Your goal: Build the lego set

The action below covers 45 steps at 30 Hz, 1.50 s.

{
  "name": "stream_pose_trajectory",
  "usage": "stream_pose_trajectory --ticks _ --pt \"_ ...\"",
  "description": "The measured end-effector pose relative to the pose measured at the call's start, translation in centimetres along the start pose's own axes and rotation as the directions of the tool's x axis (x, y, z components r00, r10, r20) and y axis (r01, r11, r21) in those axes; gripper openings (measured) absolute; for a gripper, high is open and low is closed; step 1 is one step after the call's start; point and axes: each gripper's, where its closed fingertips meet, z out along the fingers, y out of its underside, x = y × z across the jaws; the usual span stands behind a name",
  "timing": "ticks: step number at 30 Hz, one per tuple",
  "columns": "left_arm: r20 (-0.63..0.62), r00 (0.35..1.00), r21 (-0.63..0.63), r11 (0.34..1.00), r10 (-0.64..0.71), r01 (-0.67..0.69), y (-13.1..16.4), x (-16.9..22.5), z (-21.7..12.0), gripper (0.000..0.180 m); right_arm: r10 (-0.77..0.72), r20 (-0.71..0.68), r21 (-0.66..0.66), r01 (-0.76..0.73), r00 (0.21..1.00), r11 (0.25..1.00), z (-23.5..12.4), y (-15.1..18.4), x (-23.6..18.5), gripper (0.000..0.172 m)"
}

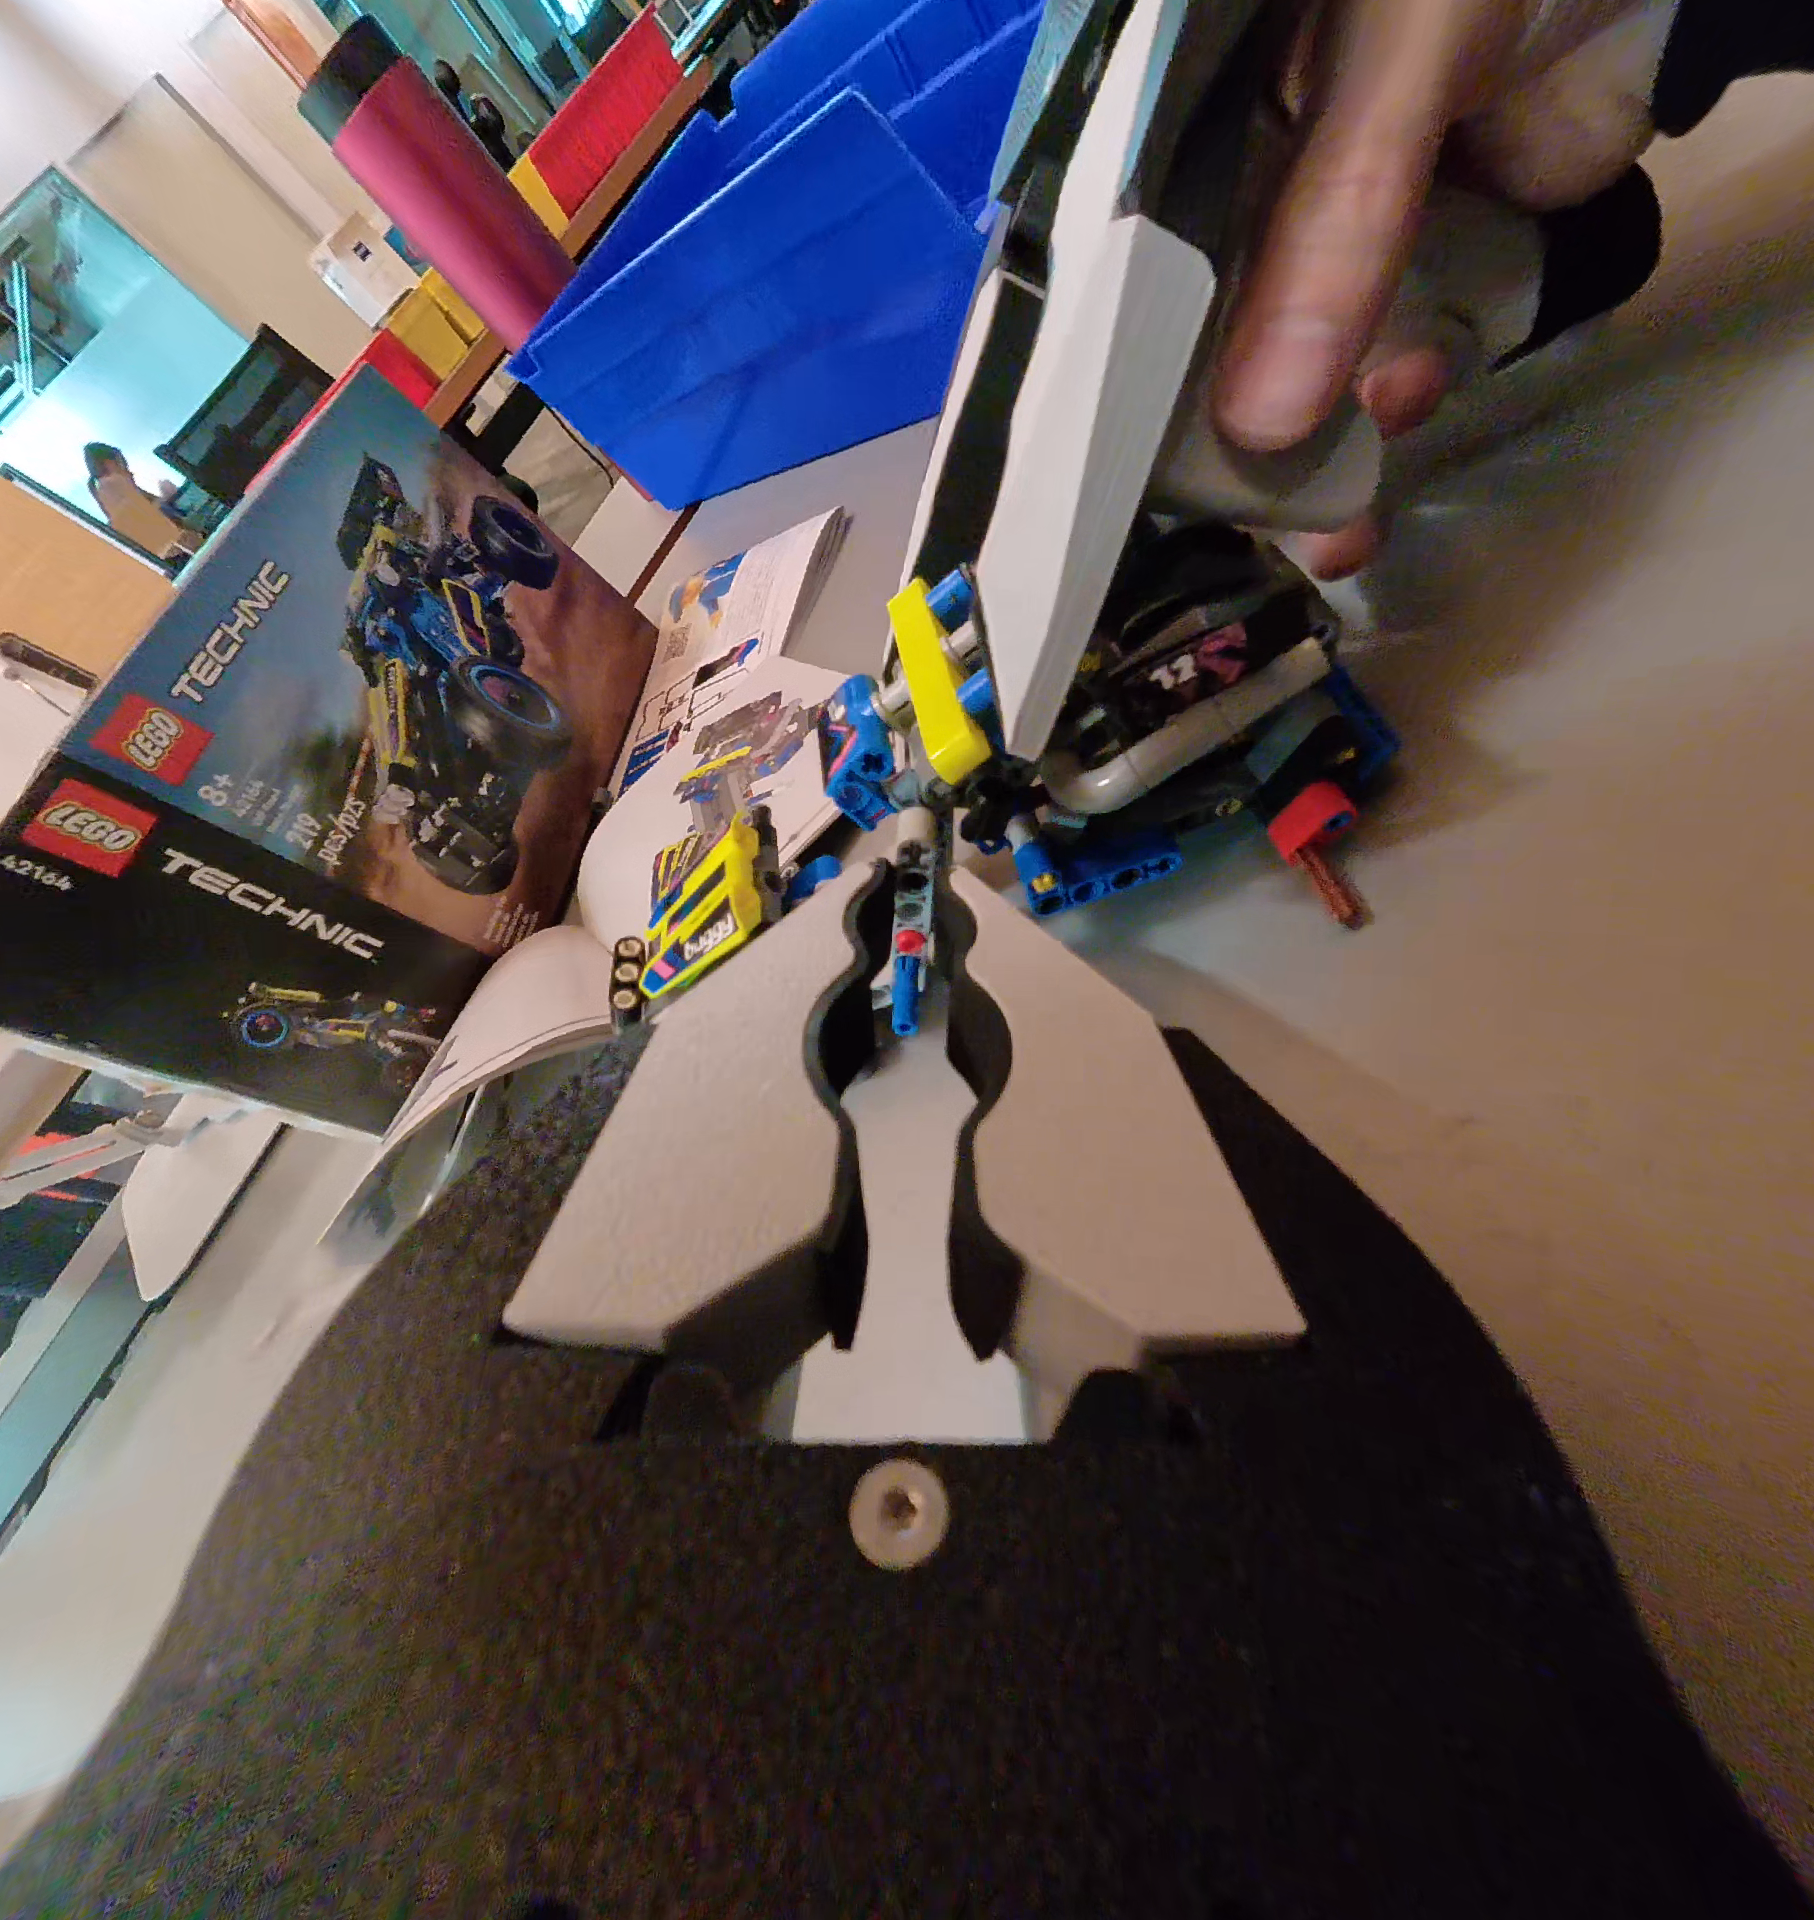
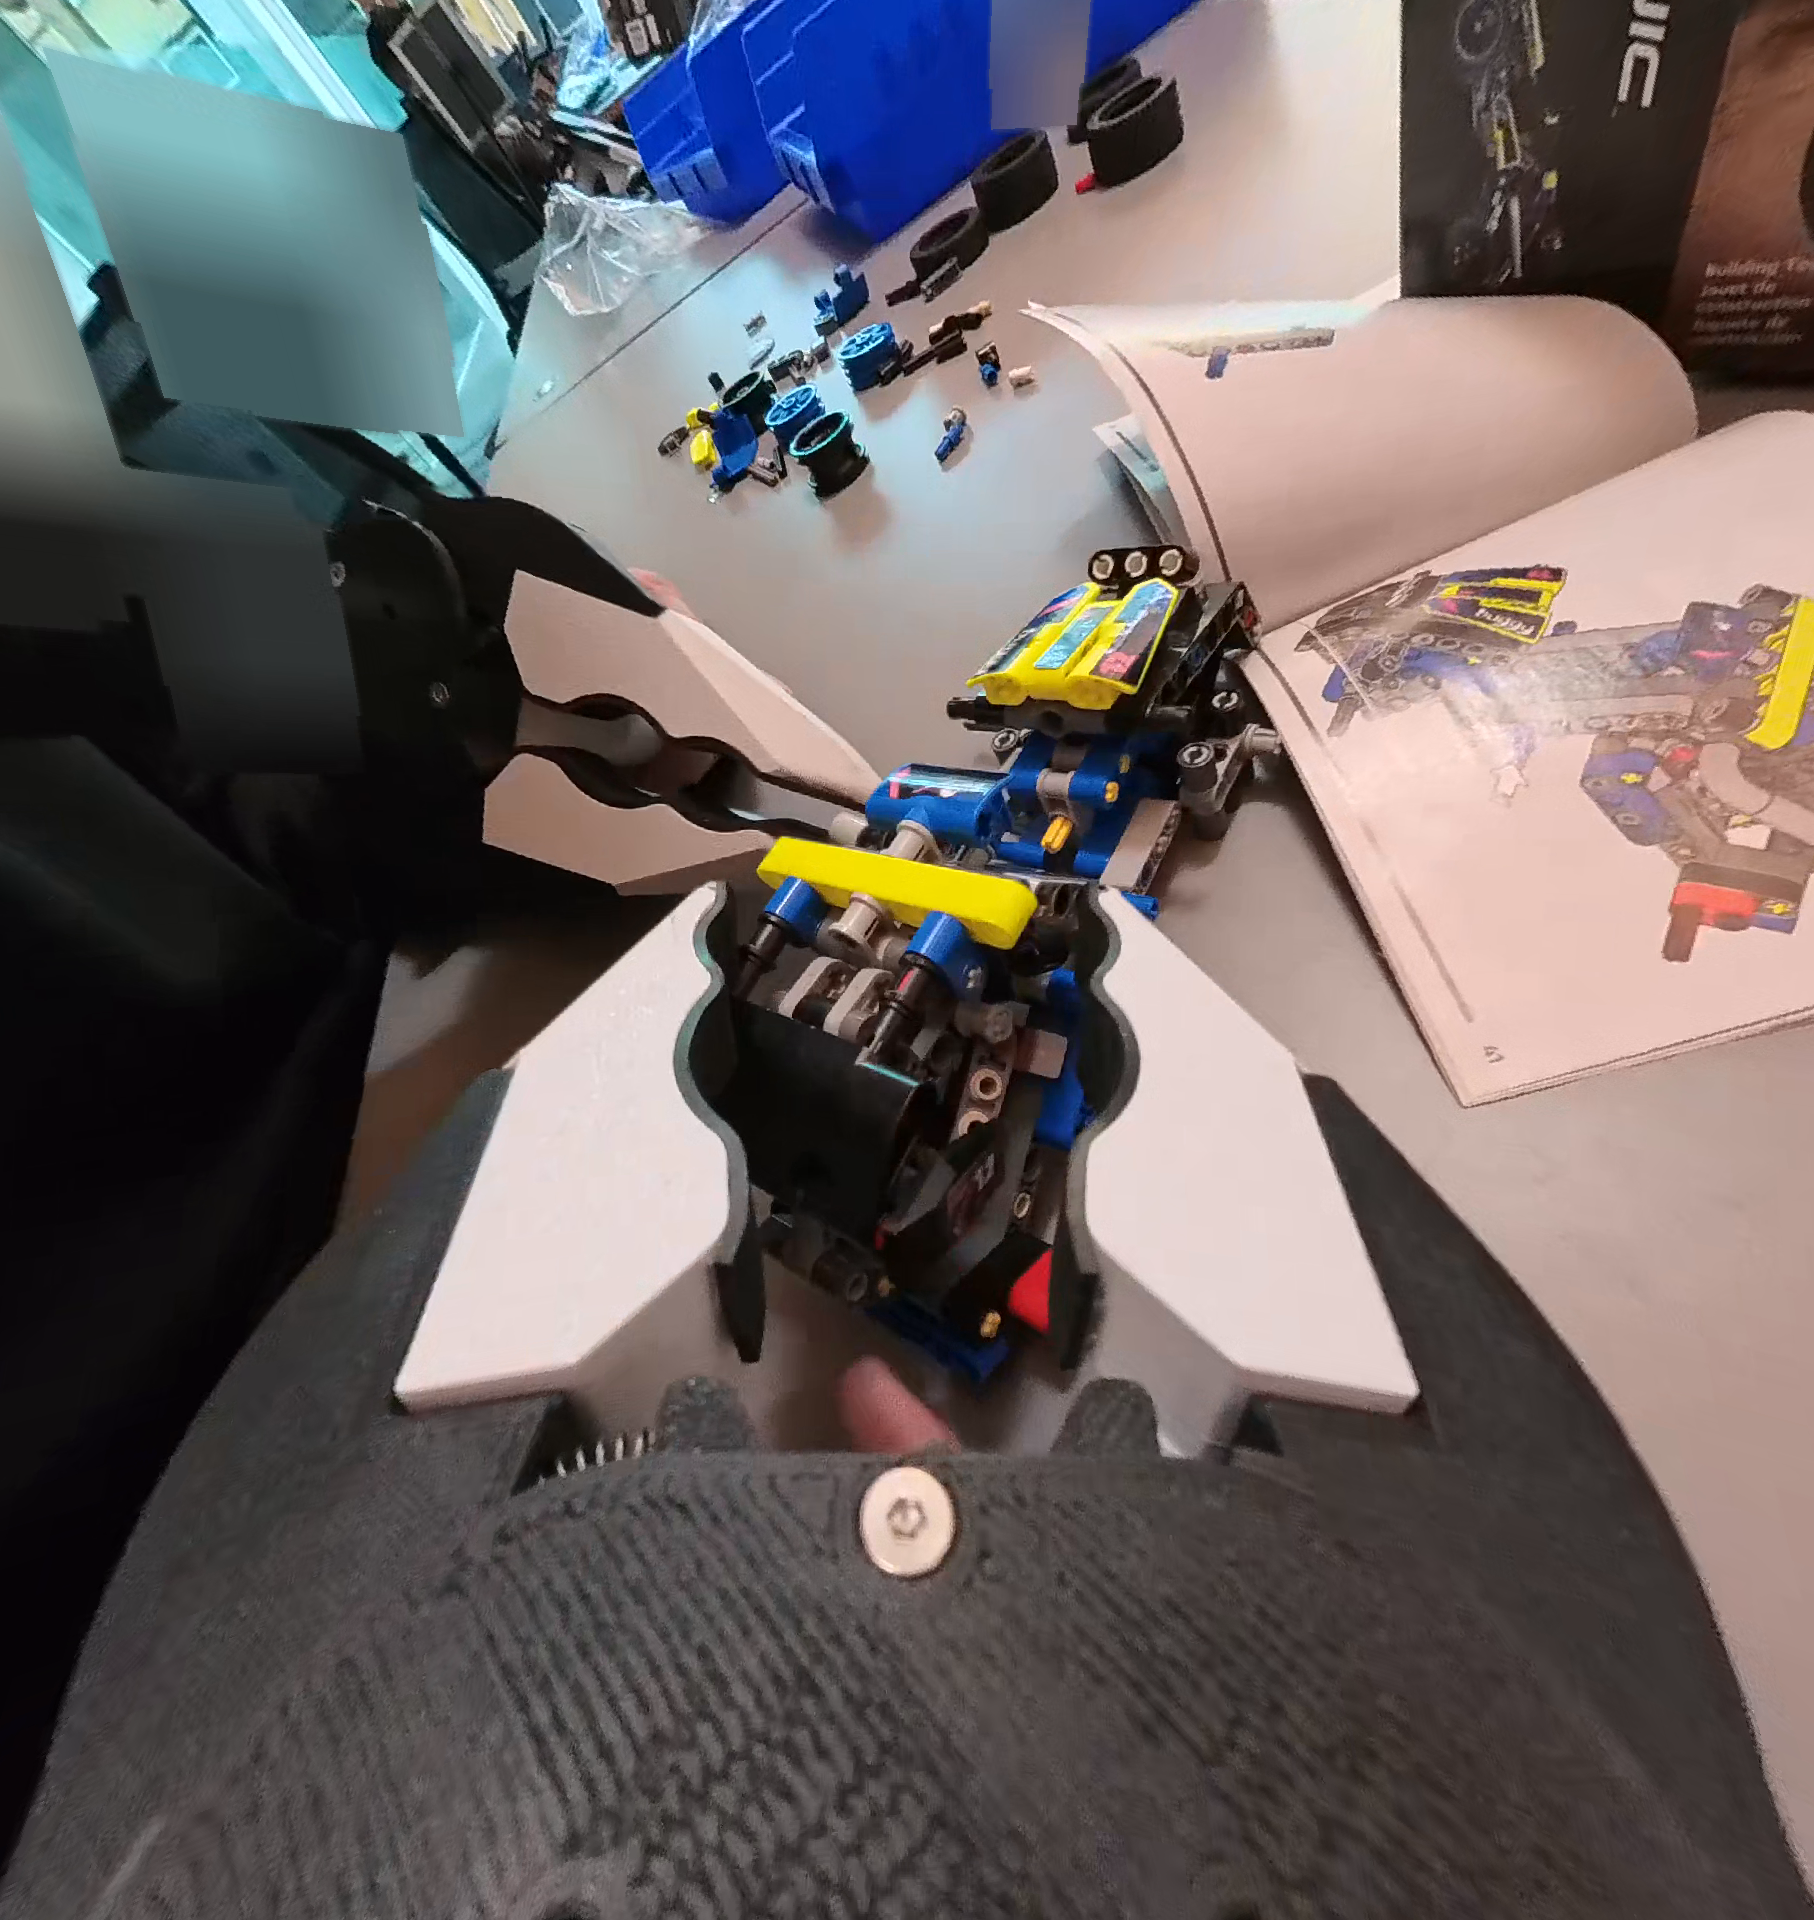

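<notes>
Toy buggy (image 2: 944, 1091) — clamped in right claw (image 2: 908, 935) — beside booklet (image 2: 1568, 790).

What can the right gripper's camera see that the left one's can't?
Only the right view shows the loose wheels and small parts scattered on the table. Only the left view shows the front of the toy's box and a dark red cylinder. Both show the toy car, the open booklet and blue bins.
</notes>
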Motion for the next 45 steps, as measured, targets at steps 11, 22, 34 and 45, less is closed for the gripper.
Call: stream_pose_trajectory --ticks 11,22,34,45 --pt "0.009 0.998 -0.047 0.997 -0.063 0.063 0.1 0.0 -0.3 0.004 -0.027 0.012 0.02 0.027 1.0 0.999 0.1 -0.1 -0.1 0.062" --pt "0.028 0.989 -0.154 0.977 -0.144 0.147 0.6 1.0 -1.1 0.004 -0.008 0.01 0.03 0.008 1.0 1.0 0.2 -0.2 0.1 0.061" --pt "0.058 0.986 -0.081 0.984 -0.154 0.159 0.1 0.2 -0.5 0.004 0.003 0.016 0.034 -0.003 1.0 0.999 0.2 -0.2 0.0 0.061" --pt "0.041 0.992 -0.064 0.991 -0.116 0.118 0.2 0.2 -0.2 0.004 0.017 0.029 0.04 -0.018 0.999 0.999 0.0 -0.2 -0.1 0.061"
